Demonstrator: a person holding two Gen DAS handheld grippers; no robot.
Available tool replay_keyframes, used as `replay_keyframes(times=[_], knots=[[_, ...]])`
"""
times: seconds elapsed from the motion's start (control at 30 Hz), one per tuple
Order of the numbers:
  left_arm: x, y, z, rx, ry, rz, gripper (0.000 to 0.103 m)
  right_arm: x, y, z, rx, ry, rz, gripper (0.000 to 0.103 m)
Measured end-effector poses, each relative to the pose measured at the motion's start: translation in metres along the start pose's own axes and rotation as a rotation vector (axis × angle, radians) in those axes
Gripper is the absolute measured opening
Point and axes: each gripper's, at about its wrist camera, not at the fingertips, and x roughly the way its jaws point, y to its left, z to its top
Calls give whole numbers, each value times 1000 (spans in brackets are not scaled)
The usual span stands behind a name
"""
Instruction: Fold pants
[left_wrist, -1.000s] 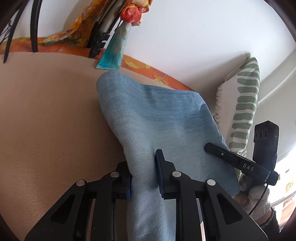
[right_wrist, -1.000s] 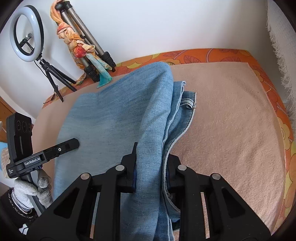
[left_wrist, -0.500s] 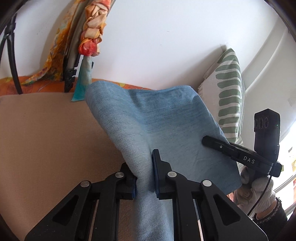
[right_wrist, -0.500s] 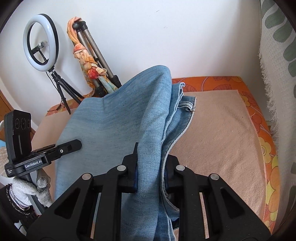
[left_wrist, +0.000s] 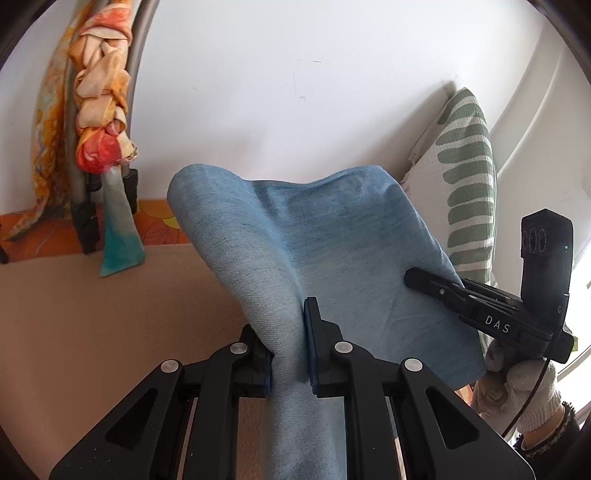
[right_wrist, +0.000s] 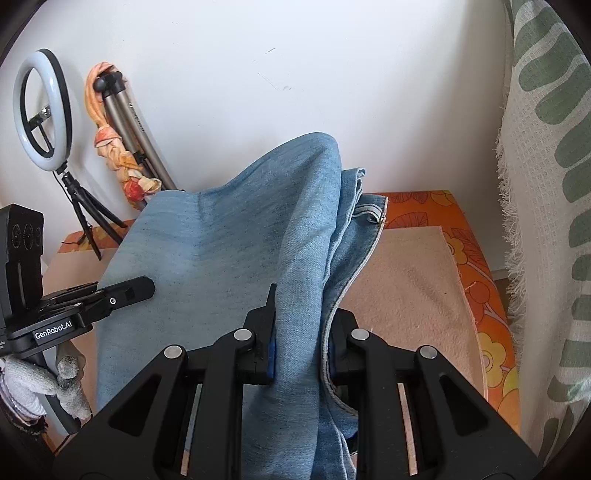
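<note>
Showing only from the right wrist: pants (right_wrist: 236, 258) hem, ring light (right_wrist: 42, 110).

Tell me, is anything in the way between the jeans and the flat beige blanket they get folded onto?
Nothing visible is. Both grippers, left and right, pinch the jeans and hold them above the beige blanket, whose visible part is bare. The tripod and ring light stand off by the wall.

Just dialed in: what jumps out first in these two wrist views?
The blue denim pants fill the centre, lifted off the tan bed cover, pinched by the left claw and right claw. A lit ring light stands far left by the white wall.
</note>
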Motion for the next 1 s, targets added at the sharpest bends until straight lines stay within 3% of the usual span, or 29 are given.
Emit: replay_keyframes(times=[0.17,0.4,0.5,0.57,0.67,0.73,0.8,0.93,1.0], knots=[[26,-1,9,62,40,45,12,24,-6,10,-16,10,-33,20],[57,6,12,52,88,75,12,54,-22,11,9,50,-72,20],[66,2,7,112,103,161,21,67,-27,9,-1,90,-97,23],[67,1,5,128,111,188,25,69,-28,9,3,96,-143,37],[63,2,4,98,109,204,47,65,-31,9,20,73,-199,56],[57,2,2,95,100,210,60,60,-32,9,29,61,-207,59],[51,-1,0,111,99,223,65,54,-31,9,31,57,-203,61],[34,-4,0,125,98,207,65,37,-21,12,6,42,-235,75],[20,-8,-1,135,83,200,65,27,-16,13,9,30,-232,76]])
